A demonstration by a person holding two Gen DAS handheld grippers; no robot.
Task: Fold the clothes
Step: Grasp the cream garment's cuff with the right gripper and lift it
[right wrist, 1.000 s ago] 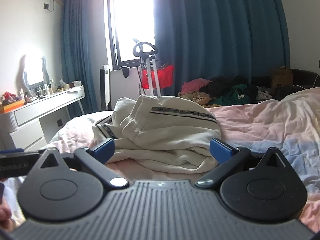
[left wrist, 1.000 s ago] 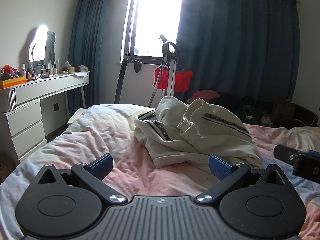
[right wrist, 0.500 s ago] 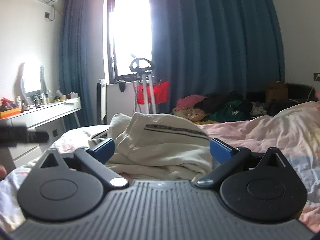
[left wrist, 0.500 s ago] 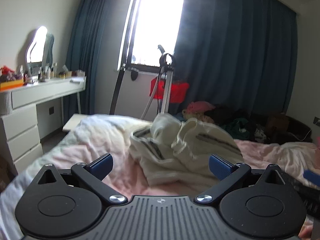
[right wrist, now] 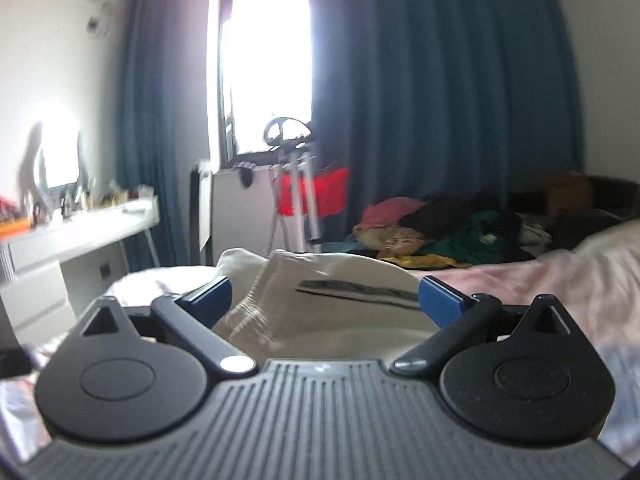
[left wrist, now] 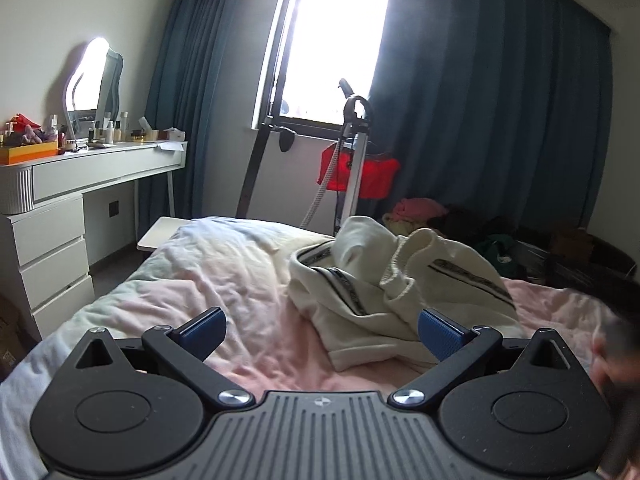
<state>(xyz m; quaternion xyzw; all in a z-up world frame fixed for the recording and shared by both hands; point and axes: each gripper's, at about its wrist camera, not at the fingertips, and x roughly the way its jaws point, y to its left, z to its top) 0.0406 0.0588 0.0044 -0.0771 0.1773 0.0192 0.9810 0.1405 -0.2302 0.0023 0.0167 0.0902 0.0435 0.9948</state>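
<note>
A cream knit sweatshirt [left wrist: 396, 284] with dark striped trim and ribbed cuffs lay crumpled in a soft heap on the wrinkled pink bedspread [left wrist: 248, 304]. The left gripper [left wrist: 320, 330] hovered level above the bedding just short of the garment, its blue-padded jaws spread wide and holding nothing. The right gripper [right wrist: 324, 300] was likewise wide open, pointing straight at the heap.

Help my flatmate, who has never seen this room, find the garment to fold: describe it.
On the bed with the pale pink cover, below the window, a single garment lies crumpled in a heap. It is the cream sweatshirt, with dark lettered tape along its seams; the other clothes are coloured, piled beyond the bed.
</note>
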